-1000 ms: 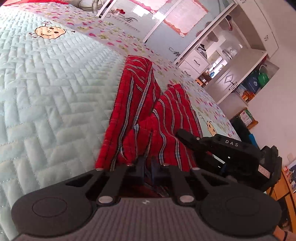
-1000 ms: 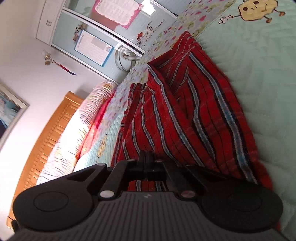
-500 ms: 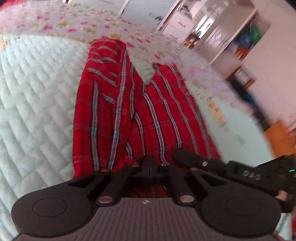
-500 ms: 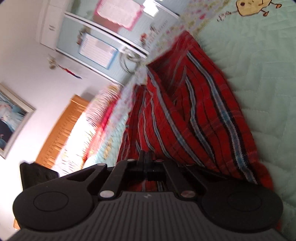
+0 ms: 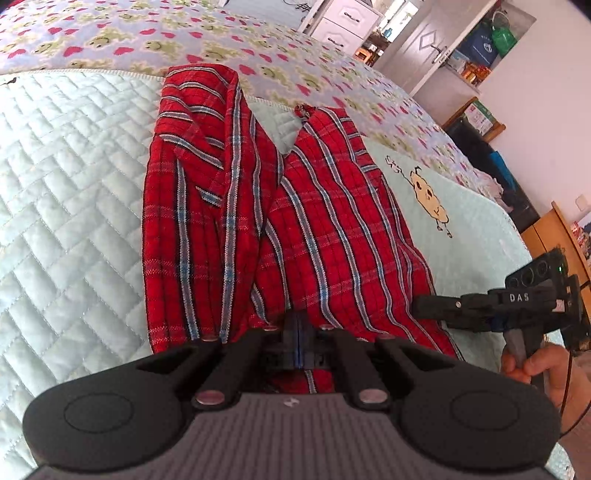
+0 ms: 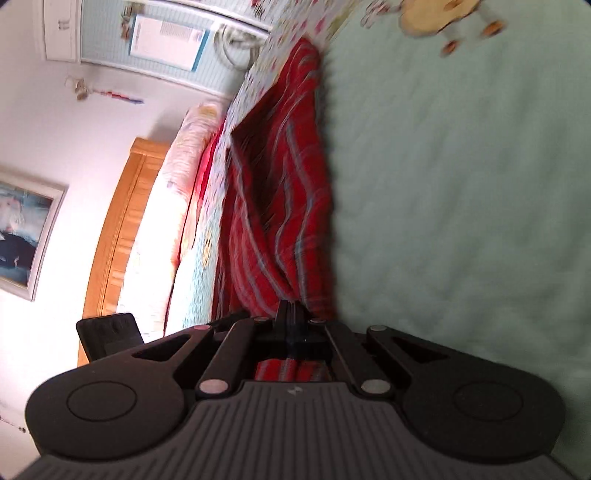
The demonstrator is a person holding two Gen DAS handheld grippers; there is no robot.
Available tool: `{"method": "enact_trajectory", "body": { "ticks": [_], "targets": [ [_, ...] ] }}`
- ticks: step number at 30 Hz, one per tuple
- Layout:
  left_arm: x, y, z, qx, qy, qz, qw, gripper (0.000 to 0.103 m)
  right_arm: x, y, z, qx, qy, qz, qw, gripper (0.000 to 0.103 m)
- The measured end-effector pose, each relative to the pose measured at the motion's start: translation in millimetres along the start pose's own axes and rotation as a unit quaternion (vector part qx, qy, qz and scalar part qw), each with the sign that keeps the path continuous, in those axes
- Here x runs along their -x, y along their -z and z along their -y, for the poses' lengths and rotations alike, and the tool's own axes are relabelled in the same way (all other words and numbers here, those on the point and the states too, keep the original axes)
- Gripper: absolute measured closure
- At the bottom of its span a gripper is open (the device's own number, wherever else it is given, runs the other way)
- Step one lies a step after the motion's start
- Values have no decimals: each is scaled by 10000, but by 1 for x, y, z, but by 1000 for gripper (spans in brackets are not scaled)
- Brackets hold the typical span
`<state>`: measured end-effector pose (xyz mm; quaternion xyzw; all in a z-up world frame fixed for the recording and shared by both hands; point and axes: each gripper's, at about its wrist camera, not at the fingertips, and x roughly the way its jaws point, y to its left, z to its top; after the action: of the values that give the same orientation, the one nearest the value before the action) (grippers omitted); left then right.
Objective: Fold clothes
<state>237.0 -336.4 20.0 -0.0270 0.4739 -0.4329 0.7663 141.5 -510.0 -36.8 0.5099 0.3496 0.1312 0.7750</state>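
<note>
While daylight falls across a bed [image 5: 74,206] covered by a pale green quilted spread, a red plaid garment [image 5: 258,221] lies stretched along it, its two long sections running side by side from the near edge toward a floral sheet [image 5: 147,40] printed with hearts and smiling faces. Where the sections part at the far end, a wedge of quilt shows between them, and a cartoon figure [image 5: 430,195] stitched into the spread lies just beside the garment's right edge. At the near end, the left claw [image 5: 297,343] is pressed together on the garment's hem, with red cloth showing in front of and beneath its tips. The right claw [image 5: 419,306], seen from the side in the left wrist view, meets the garment's right edge, held by a hand [image 5: 535,365] at the frame's edge; in its own blurred view the right claw [image 6: 290,314] is clamped on a bunched fold of the plaid fabric [image 6: 280,206]. Beyond the bed stand a wooden headboard [image 6: 114,236], a framed picture [image 6: 22,229] on the wall, white drawers [image 5: 347,18] and an open shelf [image 5: 480,40] crowded with small items.
</note>
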Motion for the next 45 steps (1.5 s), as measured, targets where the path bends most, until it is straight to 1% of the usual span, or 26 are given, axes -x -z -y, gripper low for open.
{"method": "enact_trajectory", "body": {
  "ticks": [2, 4, 5, 6, 7, 9, 10, 11, 13, 15, 18, 20, 22, 24, 25, 28, 30, 31, 33, 35, 37, 38, 40, 41, 42, 45],
  "targets": [
    [9, 3, 4, 36, 32, 174, 9998, 99, 3, 1, 0, 55, 51, 32, 10000, 103],
    [23, 5, 7, 126, 176, 465, 9987, 92, 3, -1, -5, 66, 144, 6, 9999, 103],
    [34, 5, 7, 217, 361, 720, 9965, 84, 5, -2, -9, 107, 169, 48, 9998, 103],
    [45, 6, 6, 309, 545, 975, 9933, 80, 10, -5, -14, 160, 124, 152, 9997, 94],
    [52, 2, 2, 439, 549, 1173, 9906, 79, 14, -7, -17, 186, 54, 296, 9994, 89],
    [59, -8, -10, 743, 343, 1502, 9853, 64, 26, -17, -17, 97, -221, 806, 9965, 63],
    [57, -16, -18, 926, 79, 1549, 9835, 61, 31, -22, -17, 58, -278, 1039, 9942, 57],
    [49, -24, -28, 1162, -129, 1489, 9819, 61, 32, -30, -16, 39, -116, 1218, 9925, 50],
    [32, -38, -49, 1657, -315, 1320, 9768, 57, 29, -47, -13, -9, 223, 1377, 9902, 48],
    [20, -50, -63, 1996, -486, 1294, 9701, 53, 19, -63, -6, -136, 242, 1325, 9908, 49],
    [6, -65, -78, 2332, -336, 1352, 9624, 47, 2, -80, -3, -301, -16, 1190, 9924, 48],
    [-2, -74, -86, 2559, -192, 1398, 9563, 41, -13, -89, -5, -293, -5, 1006, 9945, 48],
    [-8, -83, -88, 2587, -198, 1422, 9552, 40, -24, -95, -10, -202, 101, 906, 9956, 48],
    [-13, -89, -91, 2617, -121, 1423, 9545, 34, -31, -97, -11, -233, 90, 839, 9962, 48],
    [-14, -92, -91, 2633, -67, 1423, 9541, 33, -35, -99, -13, -266, 64, 816, 9963, 48],
    [-17, -98, -92, 2577, 16, 1375, 9564, 34, -39, -103, -11, -307, -104, 745, 9967, 49],
    [-19, -101, -88, 2434, -28, 1330, 9608, 42, -40, -104, -8, -328, -196, 698, 9968, 49],
    [-20, -102, -86, 2367, -48, 1306, 9627, 43, -41, -105, -7, -334, -232, 678, 9969, 49],
    [-23, -101, -83, 2352, -87, 1310, 9630, 44, -42, -107, -5, -345, -282, 639, 9970, 56],
    [-25, -101, -80, 2356, -168, 1325, 9626, 44, -46, -108, -6, -356, -193, 614, 9973, 58],
    [-26, -101, -77, 2334, -301, 1335, 9627, 51, -48, -109, -8, -371, -147, 609, 9973, 58],
    [-26, -102, -73, 2284, -411, 1328, 9636, 54, -49, -109, -8, -389, -104, 612, 9973, 61],
    [-27, -103, -66, 2139, -645, 1289, 9662, 59, -50, -110, -9, -383, 67, 579, 9976, 73],
    [-27, -105, -62, 2026, -794, 1238, 9682, 66, -52, -110, -10, -325, 237, 547, 9977, 89],
    [-27, -107, -58, 1916, -950, 1174, 9698, 73, -54, -110, -11, -245, 401, 533, 9975, 98],
    [-25, -108, -54, 1776, -1141, 1081, 9715, 85, -56, -104, -18, 62, 576, 630, 9963, 99]
  ]
}}
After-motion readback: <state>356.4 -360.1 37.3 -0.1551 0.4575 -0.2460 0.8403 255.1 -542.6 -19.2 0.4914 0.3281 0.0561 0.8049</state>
